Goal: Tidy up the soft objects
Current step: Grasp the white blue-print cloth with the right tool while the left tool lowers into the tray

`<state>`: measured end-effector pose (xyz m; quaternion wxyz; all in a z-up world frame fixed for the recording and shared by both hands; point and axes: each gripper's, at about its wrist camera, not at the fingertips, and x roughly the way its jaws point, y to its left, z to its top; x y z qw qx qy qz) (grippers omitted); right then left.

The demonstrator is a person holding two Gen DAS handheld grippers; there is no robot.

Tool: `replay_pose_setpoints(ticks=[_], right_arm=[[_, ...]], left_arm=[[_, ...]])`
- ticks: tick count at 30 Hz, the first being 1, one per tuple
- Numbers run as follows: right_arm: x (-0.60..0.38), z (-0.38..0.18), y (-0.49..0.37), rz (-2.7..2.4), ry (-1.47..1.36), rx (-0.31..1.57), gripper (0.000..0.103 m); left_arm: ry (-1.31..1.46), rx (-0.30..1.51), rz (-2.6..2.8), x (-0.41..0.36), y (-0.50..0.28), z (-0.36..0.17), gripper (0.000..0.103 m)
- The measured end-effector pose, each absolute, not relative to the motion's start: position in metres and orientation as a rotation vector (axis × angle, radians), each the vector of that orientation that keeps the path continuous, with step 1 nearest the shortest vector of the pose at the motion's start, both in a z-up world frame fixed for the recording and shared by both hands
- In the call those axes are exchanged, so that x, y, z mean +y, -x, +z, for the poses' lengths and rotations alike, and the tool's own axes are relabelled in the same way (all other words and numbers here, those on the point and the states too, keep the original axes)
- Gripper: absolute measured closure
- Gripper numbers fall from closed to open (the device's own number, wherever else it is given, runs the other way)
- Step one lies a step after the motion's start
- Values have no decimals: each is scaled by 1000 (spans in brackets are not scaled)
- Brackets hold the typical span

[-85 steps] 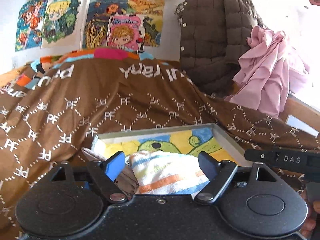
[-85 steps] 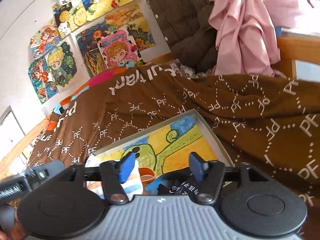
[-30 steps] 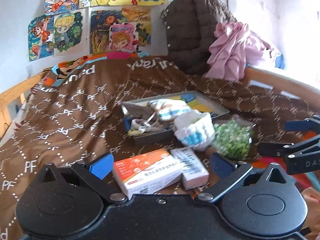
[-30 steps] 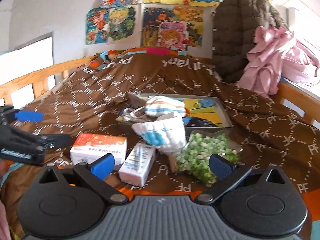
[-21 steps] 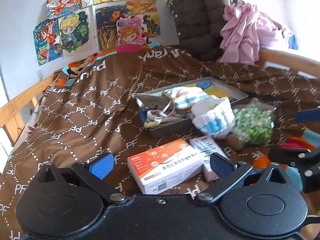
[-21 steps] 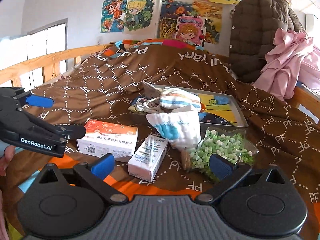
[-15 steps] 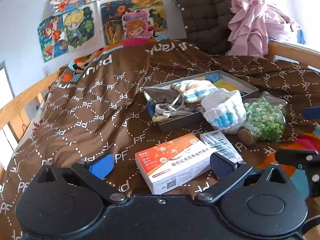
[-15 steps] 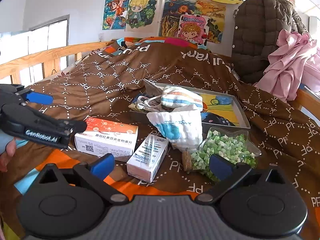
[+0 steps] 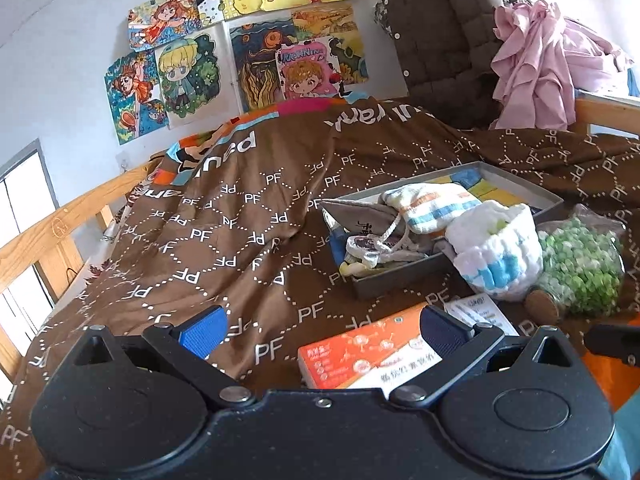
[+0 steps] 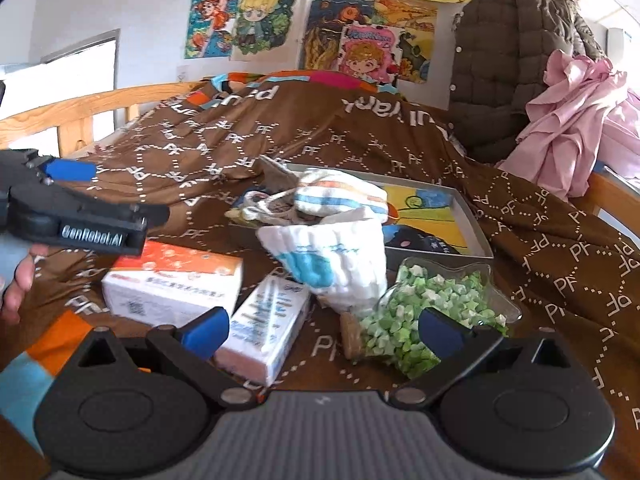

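Left wrist view first: the left gripper (image 9: 322, 330) has its blue-padded fingers (image 9: 202, 330) spread wide with nothing between them, hovering low over the brown quilt (image 9: 224, 236) on the bed. An orange-and-white medicine box (image 9: 370, 360) lies on the quilt right under the gripper's right finger, with a smaller white box (image 9: 478, 314) just beside it. Further back sits a shallow grey tray (image 9: 404, 278) holding a striped towel roll (image 9: 434, 206) and a tangle of small pouches with cords (image 9: 374, 248). A white and blue cloth bundle (image 9: 498, 252) leans on the tray's near corner, touching a jar of green paper stars (image 9: 580, 268) lying on its side. A brown puffer jacket (image 9: 444, 36) and pink clothing (image 9: 536, 72) pile up at the head of the bed.

Right wrist view: the right gripper (image 10: 322, 330) is also wide apart and holding nothing. The white box (image 10: 266, 326) and the star jar (image 10: 412, 316) with its cork lie just ahead of its fingers, the cloth bundle (image 10: 332, 262) between them and resting against the tray (image 10: 472, 228). The striped towel roll (image 10: 342, 196) lies inside the tray, at its left end. The left gripper (image 10: 92, 208) pokes in from the left, above the orange box (image 10: 172, 284), fingers parted.
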<state>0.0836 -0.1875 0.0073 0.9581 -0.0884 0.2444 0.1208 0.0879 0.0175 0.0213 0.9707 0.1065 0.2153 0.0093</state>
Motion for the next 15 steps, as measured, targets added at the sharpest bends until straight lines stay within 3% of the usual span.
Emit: replay_pose_setpoints(ticks=[7, 15], right_arm=[[-198, -4, -119, 167, 152, 461, 0], [-201, -18, -155, 181, 195, 463, 0]], left_arm=[[-209, 337, -2, 10, -140, 19, 1], [-125, 377, -87, 5, -192, 8, 1]])
